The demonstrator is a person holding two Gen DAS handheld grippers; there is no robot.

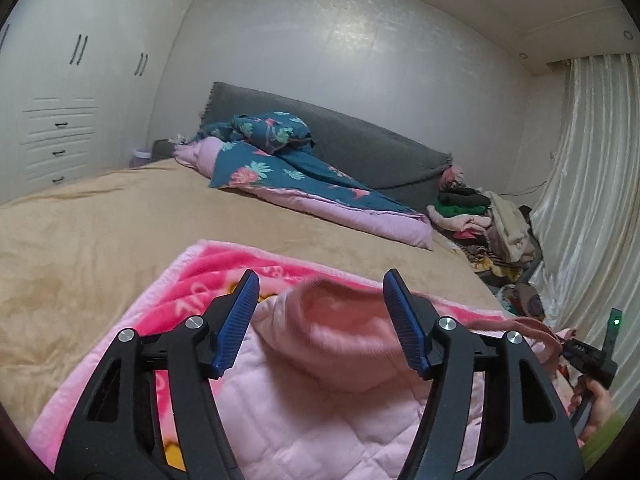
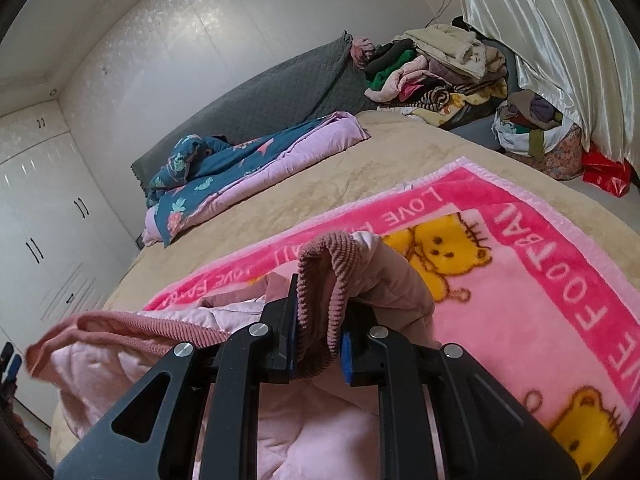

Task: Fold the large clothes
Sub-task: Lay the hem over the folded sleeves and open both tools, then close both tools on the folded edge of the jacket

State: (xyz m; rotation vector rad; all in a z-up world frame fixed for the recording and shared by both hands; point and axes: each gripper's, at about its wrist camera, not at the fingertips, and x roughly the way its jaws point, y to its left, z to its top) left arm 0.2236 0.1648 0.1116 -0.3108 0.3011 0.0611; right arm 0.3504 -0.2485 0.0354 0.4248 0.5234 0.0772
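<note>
Right gripper (image 2: 318, 344) pinching ribbed cuff of quilted pale-pink padded jacket (image 2: 280, 420), left gripper (image 1: 320, 324) spread above it, plush pink teddy-bear blanket (image 2: 520, 300), tan fleece-covered bed (image 1: 120, 216), white wardrobe (image 1: 60, 80)

The left gripper (image 1: 320, 320) points slightly downward with its blue-padded jaws standing apart, pressing on nothing. The right gripper (image 2: 318, 340) tilts downward, jaws clamped together on a pink ribbed cuff (image 2: 320, 280).

A tan-covered bed (image 1: 120, 216) bears a pink cartoon blanket (image 2: 540, 280) and a folded floral quilt (image 1: 288, 176).
</note>
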